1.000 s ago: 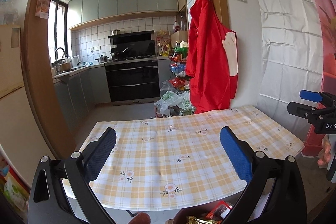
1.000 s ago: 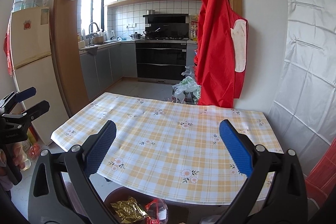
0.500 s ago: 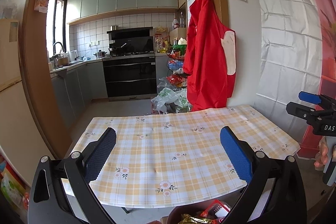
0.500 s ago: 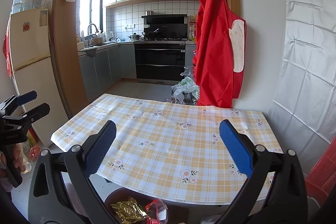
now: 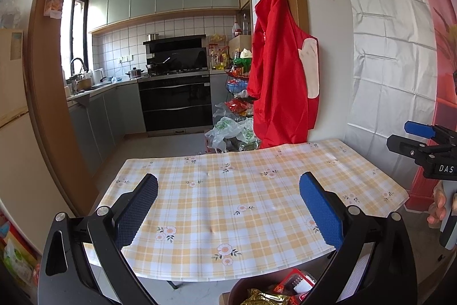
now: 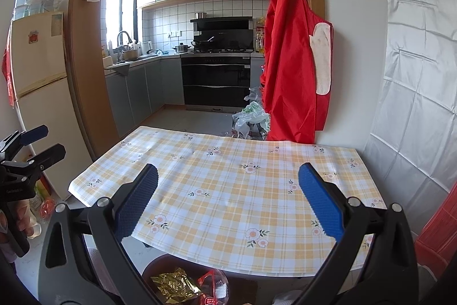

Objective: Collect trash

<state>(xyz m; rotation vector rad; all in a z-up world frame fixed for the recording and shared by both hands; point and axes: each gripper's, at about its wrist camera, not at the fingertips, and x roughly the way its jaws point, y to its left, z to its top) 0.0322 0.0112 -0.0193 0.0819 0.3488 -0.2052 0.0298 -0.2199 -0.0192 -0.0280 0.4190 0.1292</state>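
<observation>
Two grippers hover above the near edge of a table covered with a yellow checked tablecloth (image 5: 228, 199). On the left, the left gripper (image 5: 228, 212) has its blue pads wide apart and holds nothing. Below the table edge stands a brown bin (image 6: 155, 266), and inside it lie a gold foil wrapper (image 6: 174, 285) and a red wrapper (image 6: 211, 283). On the right, the right gripper (image 6: 228, 210) is also spread wide and holds nothing. Behind the table, a red apron (image 6: 294, 70) hangs on the wall.
</observation>
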